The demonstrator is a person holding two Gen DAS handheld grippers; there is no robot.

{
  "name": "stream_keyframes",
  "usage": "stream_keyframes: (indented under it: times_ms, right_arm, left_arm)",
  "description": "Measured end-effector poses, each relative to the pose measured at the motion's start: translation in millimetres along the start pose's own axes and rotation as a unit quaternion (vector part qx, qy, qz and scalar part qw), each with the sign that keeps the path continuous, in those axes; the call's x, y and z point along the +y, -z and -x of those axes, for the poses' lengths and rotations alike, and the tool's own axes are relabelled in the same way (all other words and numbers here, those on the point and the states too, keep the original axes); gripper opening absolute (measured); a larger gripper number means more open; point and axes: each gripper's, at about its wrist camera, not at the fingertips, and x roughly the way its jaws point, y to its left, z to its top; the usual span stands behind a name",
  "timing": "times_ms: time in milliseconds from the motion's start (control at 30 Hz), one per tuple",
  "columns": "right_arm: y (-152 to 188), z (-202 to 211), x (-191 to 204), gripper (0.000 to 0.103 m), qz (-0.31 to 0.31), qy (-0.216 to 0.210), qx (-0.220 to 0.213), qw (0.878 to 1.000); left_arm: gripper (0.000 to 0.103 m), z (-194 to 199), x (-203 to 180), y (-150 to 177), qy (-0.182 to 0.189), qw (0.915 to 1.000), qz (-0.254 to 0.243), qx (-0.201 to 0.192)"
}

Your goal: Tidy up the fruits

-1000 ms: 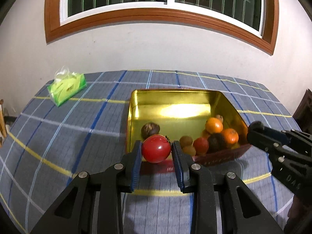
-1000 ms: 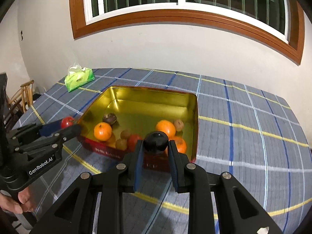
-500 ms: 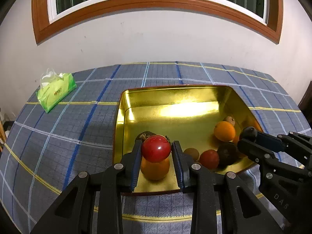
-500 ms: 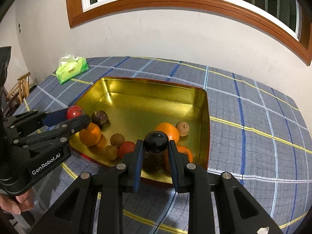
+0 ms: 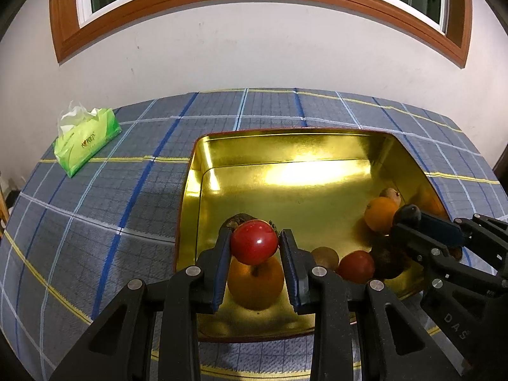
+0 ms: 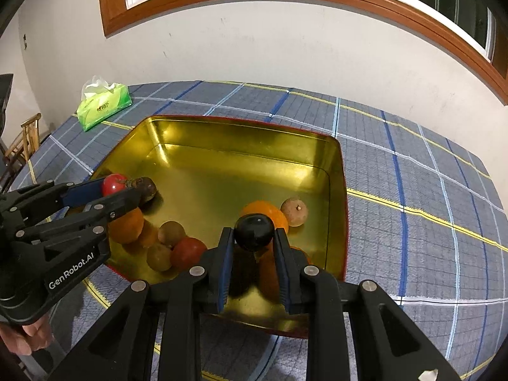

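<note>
A gold tin tray point(image 5: 285, 149) point(image 6: 241, 146) with a red rim sits on the checked tablecloth. My left gripper point(image 5: 254, 245) is shut on a red round fruit point(image 5: 254, 245) point(image 6: 113, 183) and hangs over the tray's near left corner, above an orange point(image 5: 255, 281). My right gripper point(image 6: 254, 233) is shut on a dark, almost black fruit point(image 6: 254, 232) point(image 5: 408, 213) over the tray's near right side, above another orange point(image 6: 263, 211). Several fruits lie along the near wall: a red one point(image 6: 187, 252), brown ones point(image 6: 171, 233) and a tan one point(image 6: 293, 212).
A green tissue pack point(image 5: 87, 141) point(image 6: 104, 104) lies on the table at the far left. A wall with a wood-framed window stands behind the table. A wooden chair point(image 6: 23, 141) shows beyond the left edge. A hand point(image 6: 27, 338) grips the left tool.
Both grippers moved forward and down from in front of the tray to over its near part, each keeping its fruit. The fruits in the tray have not moved.
</note>
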Motion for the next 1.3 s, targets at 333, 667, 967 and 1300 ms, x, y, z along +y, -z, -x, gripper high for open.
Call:
stream_keyframes:
  times_ms: [333, 667, 967, 1300]
  right_arm:
    - [-2, -3, 1, 0.026, -0.003, 0.005, 0.002, 1.000]
    - [-5, 6, 1, 0.049, -0.007, 0.016, -0.008, 1.000]
    - [-2, 31, 2, 0.068, -0.009, 0.036, -0.025, 0.999]
    - [16, 62, 3, 0.073, -0.015, 0.040, -0.026, 0.999]
  left_arm:
    - [0.033, -5, 0, 0, -0.006, 1.0000, -0.001, 0.003]
    - [0.043, 2, 3, 0, -0.004, 1.0000, 0.002, -0.004]
    - [0.056, 21, 2, 5, 0.000, 0.9998, 0.001, -0.018]
    - [0.056, 49, 4, 16, -0.017, 0.9994, 0.005, -0.030]
